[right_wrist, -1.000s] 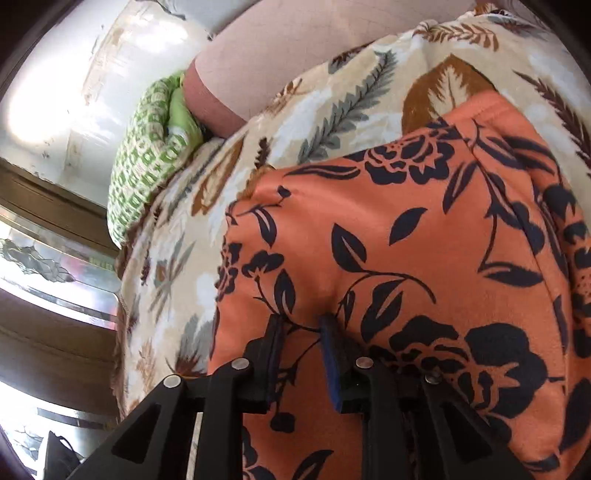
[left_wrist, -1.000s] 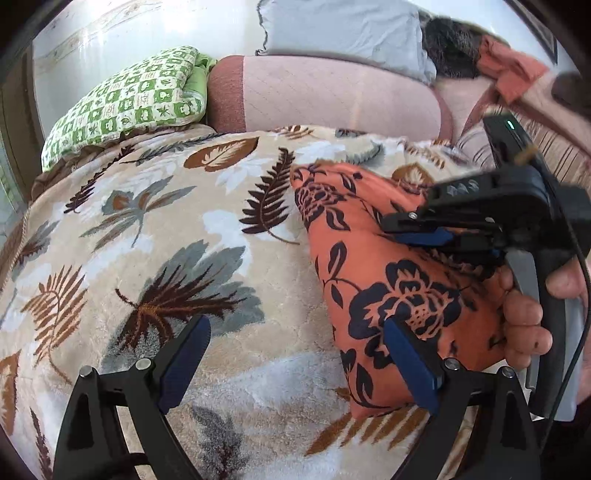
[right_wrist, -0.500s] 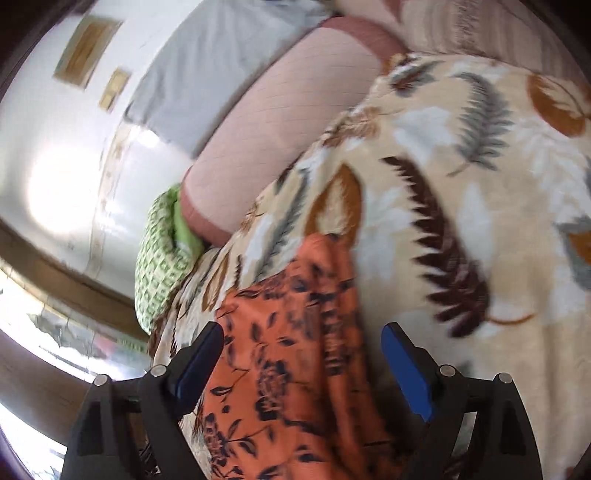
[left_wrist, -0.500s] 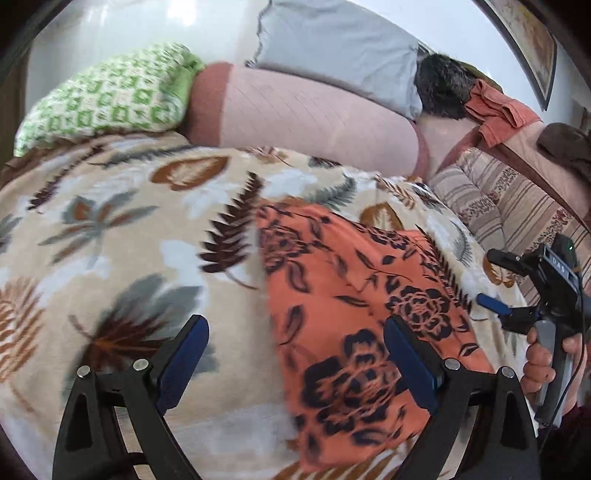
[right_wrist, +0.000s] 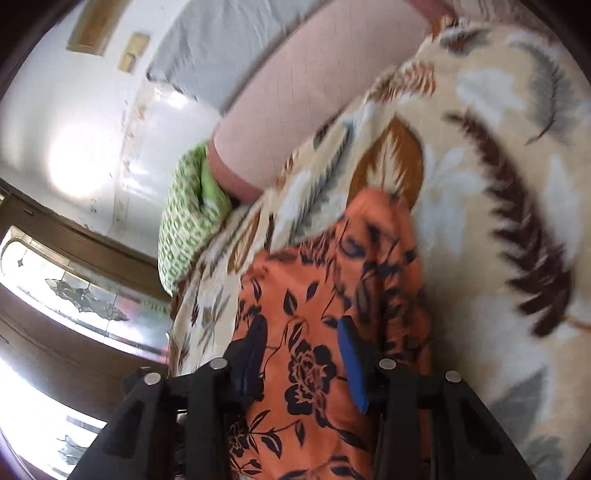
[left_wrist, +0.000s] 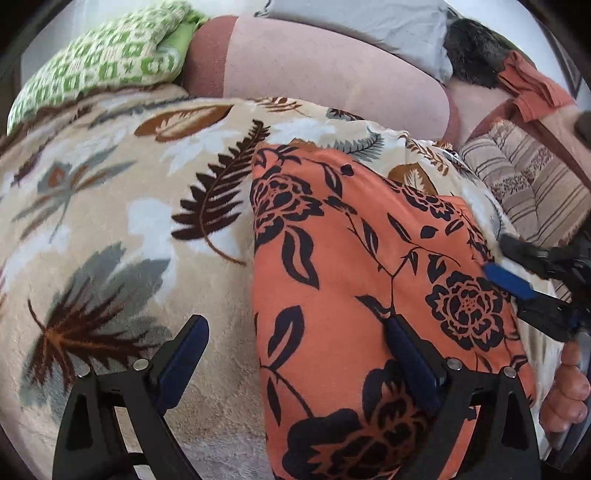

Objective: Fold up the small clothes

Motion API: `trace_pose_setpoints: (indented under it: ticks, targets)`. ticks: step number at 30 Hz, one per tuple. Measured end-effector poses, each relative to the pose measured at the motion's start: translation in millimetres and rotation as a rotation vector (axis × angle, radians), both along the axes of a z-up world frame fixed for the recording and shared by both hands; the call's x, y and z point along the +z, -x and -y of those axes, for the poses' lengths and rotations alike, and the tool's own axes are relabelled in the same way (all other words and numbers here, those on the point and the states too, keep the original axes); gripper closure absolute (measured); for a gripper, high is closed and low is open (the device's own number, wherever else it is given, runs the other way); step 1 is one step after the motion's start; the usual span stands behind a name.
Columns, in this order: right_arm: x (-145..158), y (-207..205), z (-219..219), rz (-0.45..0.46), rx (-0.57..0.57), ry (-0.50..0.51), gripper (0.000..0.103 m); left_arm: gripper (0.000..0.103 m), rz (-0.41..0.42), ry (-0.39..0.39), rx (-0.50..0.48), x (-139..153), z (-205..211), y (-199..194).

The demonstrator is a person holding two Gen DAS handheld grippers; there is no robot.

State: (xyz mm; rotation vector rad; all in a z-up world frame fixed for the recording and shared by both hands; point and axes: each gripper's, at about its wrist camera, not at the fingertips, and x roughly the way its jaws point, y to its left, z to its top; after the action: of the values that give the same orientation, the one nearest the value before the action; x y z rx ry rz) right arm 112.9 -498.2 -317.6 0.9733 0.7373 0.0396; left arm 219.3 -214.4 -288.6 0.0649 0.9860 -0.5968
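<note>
Orange floral garment [left_wrist: 362, 280] lies folded on a leaf-print blanket [left_wrist: 122, 229] spread over a bed; its left edge runs straight, and the cloth looks flat.

Left gripper [left_wrist: 295, 365]: fingers [left_wrist: 184, 354] wide apart and nothing clamped. One finger stands over bare blanket, the other over the garment's near portion. The garment's left edge falls between the two fingers. Contact with the cloth cannot be confirmed.

Right gripper [right_wrist: 303, 354]: fingers [right_wrist: 351, 354] partly apart, having just been closing from a wider spread. The garment's near end lies between and beyond them; the pads are not seen pressing on it. In the left wrist view this gripper [left_wrist: 517, 273] sits at the garment's right edge, with a person's hand [left_wrist: 565, 398] on its handle.

Beyond the fingers: a pink bolster [left_wrist: 325, 70], a green checked pillow [left_wrist: 99, 59] and a grey pillow [left_wrist: 369, 22] at the head of the bed. A striped cushion [left_wrist: 528, 184] lies to the right of the garment.
</note>
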Motion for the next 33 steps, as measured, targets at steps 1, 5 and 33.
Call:
trace_pose_setpoints:
  ticks: [1,5,33]
  targets:
    - [-5.7,-3.8,-4.3,-0.033,-0.004,0.01,0.065,0.006,0.013,-0.008,-0.005,0.4,1.7,1.4]
    - [-19.4,-15.7,-6.0,-0.152,-0.041,0.07,0.07,0.006,0.04,-0.028,-0.022,2.0,4.6,3.3]
    - [8.2,41.5,38.3,-0.101,-0.14,0.08,0.028,0.006,0.122,-0.001,-0.066,24.7,-6.0,22.5]
